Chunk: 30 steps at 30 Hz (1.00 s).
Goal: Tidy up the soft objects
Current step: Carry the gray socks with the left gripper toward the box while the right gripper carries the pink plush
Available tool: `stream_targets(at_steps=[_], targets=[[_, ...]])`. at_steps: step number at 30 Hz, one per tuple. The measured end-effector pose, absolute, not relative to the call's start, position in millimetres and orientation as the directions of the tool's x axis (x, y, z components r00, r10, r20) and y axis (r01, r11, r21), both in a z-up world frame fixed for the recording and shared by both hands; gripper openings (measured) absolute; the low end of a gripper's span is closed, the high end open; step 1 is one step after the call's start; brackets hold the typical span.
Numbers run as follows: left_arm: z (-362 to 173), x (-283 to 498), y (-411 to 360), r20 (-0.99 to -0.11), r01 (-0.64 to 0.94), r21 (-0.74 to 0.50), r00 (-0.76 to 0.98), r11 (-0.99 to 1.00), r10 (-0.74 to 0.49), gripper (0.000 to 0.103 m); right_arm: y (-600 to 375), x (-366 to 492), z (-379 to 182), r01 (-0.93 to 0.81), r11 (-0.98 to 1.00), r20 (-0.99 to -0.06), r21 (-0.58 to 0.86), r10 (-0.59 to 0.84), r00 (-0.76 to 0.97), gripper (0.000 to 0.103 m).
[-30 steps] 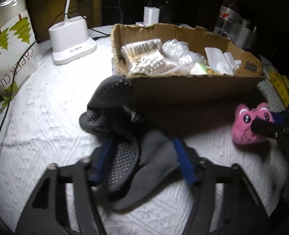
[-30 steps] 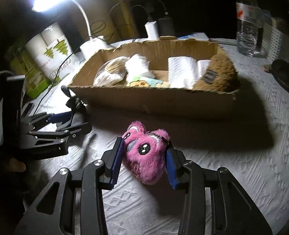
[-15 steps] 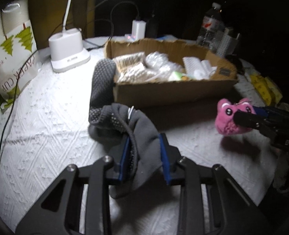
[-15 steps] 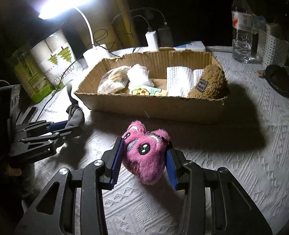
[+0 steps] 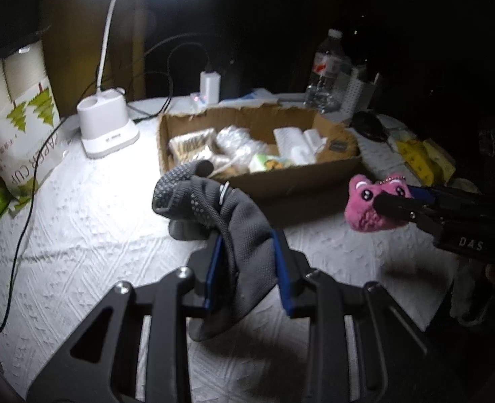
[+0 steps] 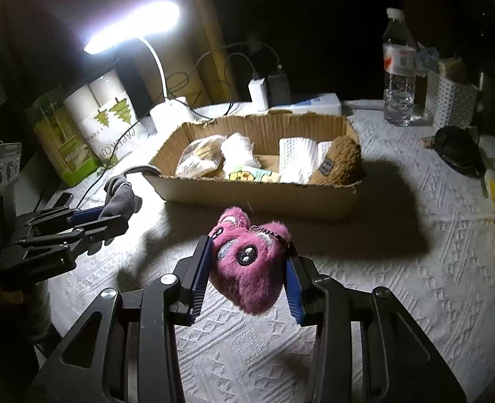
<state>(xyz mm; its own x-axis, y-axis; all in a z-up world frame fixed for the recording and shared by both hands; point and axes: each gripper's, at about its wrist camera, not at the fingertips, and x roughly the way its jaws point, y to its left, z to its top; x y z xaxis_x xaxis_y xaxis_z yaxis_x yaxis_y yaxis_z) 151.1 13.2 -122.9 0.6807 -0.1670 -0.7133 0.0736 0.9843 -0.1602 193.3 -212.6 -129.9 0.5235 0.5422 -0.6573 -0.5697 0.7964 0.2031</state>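
My left gripper (image 5: 245,258) is shut on a grey dotted glove (image 5: 237,221) and holds it off the white tablecloth, in front of the cardboard box (image 5: 294,174). It shows from the side in the right wrist view (image 6: 113,215) with the glove (image 6: 121,198). My right gripper (image 6: 247,265) is shut on a pink plush toy (image 6: 251,262) and holds it above the cloth, in front of the box (image 6: 257,194). The toy (image 5: 371,205) also shows in the left wrist view. The box holds several soft items, a brown plush (image 6: 340,164) among them.
A white desk lamp (image 5: 106,127) with cables stands left of the box, beside a paper cup pack (image 5: 15,124). A water bottle (image 6: 398,77) and a white perforated holder (image 6: 449,100) stand at the back right. A black object (image 6: 459,151) and yellow packets (image 5: 425,161) lie right.
Both grippers have risen. The left closed on the glove and lifted it off the cloth; the right lifted the pink toy off the cloth.
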Motion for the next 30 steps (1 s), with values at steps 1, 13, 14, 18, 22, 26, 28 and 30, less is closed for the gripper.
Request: stream_targets(at_steps=[1, 13, 14, 18, 22, 26, 28, 30], targets=[[-119.6, 150.8, 12.0, -0.709, 0.078, -0.162, 0.684, 0.984, -0.171, 0.030, -213.8, 193.0, -128.2, -0.569, 0.797, -0.654, 0.202, 0.542, 0.528, 0.042], [-94.7, 164.2, -3.0, -0.686, 0.108, -0.153, 0.704, 0.982, -0.184, 0.030, -231.9, 201.1, -106.6, -0.568, 0.801, -0.614, 0.189, 0.548, 0.568, 0.042], [-93.8, 166.0, -5.0, -0.687, 0.111, -0.151, 0.702, 0.982, -0.185, 0.030, -232.8, 202.7, -105.7, -0.568, 0.801, -0.612, 0.189, 0.548, 0.569, 0.042], [-89.7, 174.4, -12.1, -0.684, 0.121, -0.143, 0.705, 0.982, -0.187, 0.030, -237.6, 211.8, -101.5, -0.568, 0.800, -0.603, 0.194, 0.553, 0.575, 0.042], [-85.5, 185.5, -18.6, -0.682, 0.130, -0.138, 0.707, 0.982, -0.189, 0.030, -243.2, 220.4, -98.9, -0.563, 0.802, -0.594, 0.201, 0.557, 0.580, 0.042], [-82.9, 194.9, -26.7, -0.681, 0.145, -0.129, 0.706, 0.981, -0.194, 0.030, -249.4, 230.1, -97.2, -0.559, 0.803, -0.591, 0.206, 0.557, 0.583, 0.042], [-82.8, 201.3, -31.2, -0.682, 0.149, -0.128, 0.705, 0.981, -0.196, 0.030, -252.6, 235.2, -97.0, -0.556, 0.805, -0.591, 0.208, 0.557, 0.584, 0.042], [-83.4, 207.7, -34.4, -0.684, 0.152, -0.128, 0.702, 0.980, -0.198, 0.030, -254.6, 239.0, -96.8, -0.553, 0.806, -0.591, 0.210, 0.555, 0.586, 0.042]])
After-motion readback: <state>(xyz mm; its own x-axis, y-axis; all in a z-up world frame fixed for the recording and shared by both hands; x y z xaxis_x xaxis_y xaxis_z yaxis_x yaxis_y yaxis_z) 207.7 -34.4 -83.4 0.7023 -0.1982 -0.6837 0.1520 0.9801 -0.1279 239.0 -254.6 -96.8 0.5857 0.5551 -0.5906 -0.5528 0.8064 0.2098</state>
